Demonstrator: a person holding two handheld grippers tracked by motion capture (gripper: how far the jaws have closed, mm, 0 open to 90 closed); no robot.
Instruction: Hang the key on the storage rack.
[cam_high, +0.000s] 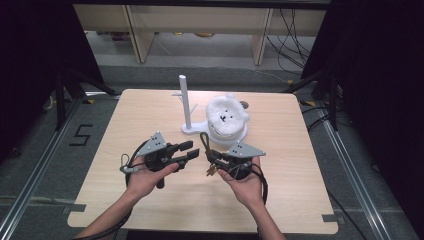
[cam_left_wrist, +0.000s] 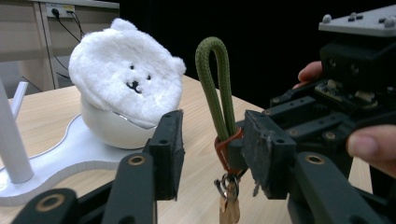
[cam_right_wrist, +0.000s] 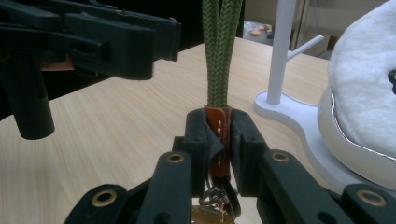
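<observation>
Hovering with jaws parted, the left hand-held gripper sits just left of the keychain strap. That green cord loop looks light and limp, stiffest at its brown band, where the right hand-held gripper clamps it above the worktop; small metal bits, possibly keys, dangle below.

Both forearms came in from the bottom of the high view, palms turned up, each hand cupping its tool from beneath. The left hand-held gripper pointed right, its jaws apart with a clear gap between them. The right hand-held gripper pointed left toward it, jaws pressed together on a strap. The two sets of jaws sat near each other, not touching.
</observation>
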